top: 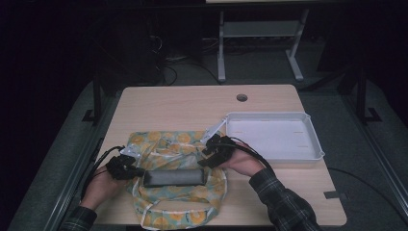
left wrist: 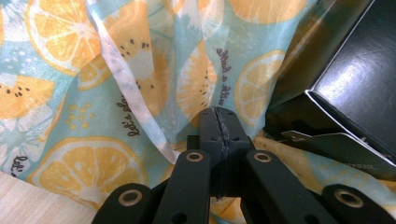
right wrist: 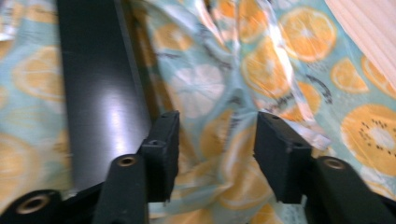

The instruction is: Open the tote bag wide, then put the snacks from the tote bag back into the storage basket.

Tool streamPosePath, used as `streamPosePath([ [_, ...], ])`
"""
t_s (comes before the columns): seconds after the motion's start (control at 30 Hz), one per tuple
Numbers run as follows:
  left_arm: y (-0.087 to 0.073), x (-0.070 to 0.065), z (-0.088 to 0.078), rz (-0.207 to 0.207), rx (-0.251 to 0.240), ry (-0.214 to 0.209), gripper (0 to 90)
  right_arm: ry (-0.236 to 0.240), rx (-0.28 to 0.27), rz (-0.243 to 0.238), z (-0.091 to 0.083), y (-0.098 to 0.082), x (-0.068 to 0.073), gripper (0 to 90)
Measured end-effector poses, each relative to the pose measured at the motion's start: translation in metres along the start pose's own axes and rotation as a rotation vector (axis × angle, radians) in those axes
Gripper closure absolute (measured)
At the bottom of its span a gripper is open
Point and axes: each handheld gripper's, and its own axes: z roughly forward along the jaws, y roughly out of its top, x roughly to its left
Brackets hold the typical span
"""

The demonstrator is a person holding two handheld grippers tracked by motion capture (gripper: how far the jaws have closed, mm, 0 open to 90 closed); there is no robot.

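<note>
Dark room all round, with a pale wooden table lit in the middle of my high view. At about 3 o'clock on the tabletop sits a white tray, with nothing in it that I can see. Toward 7 o'clock lies the citrus-print bag, a thin film pouch with orange slices on pale blue, and a long black box rests across it.

My left gripper is at the box's 9 o'clock end. Its own view shows the jaws clenched together with a fold of the bag pinched between them, the box off at 2 o'clock. My right gripper hovers near the box's 1 o'clock corner. In its view the jaws stand apart, released, with bag film loose between them and no pad pressing on it; the box runs along at 10 o'clock.

As I judge it, the job is getting the box into the bag, and it is partway: the left side of the mouth is held, while most of the box lies exposed on the film. I cannot tell whether any of it is tucked inside. Left to do: regrip on the right, open the mouth, slide the box in.
</note>
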Motion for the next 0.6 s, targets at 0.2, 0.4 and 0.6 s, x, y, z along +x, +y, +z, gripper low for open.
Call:
streamPosePath([
  [0.2, 0.0, 0.001, 0.0, -0.004, 0.0, -0.005, 89.7, 0.034, -0.052, -0.063, -0.015, 0.0, 0.02, 44.3],
  [0.4, 0.0, 0.001, -0.001, 0.002, 0.011, -0.005, 89.7, 0.086, -0.07, -0.113, -0.018, -0.002, 0.039, 42.3],
  [0.6, -0.001, 0.002, -0.001, 0.002, 0.005, -0.006, 89.6, 0.094, -0.055, -0.155, -0.004, -0.001, 0.049, 39.1],
])
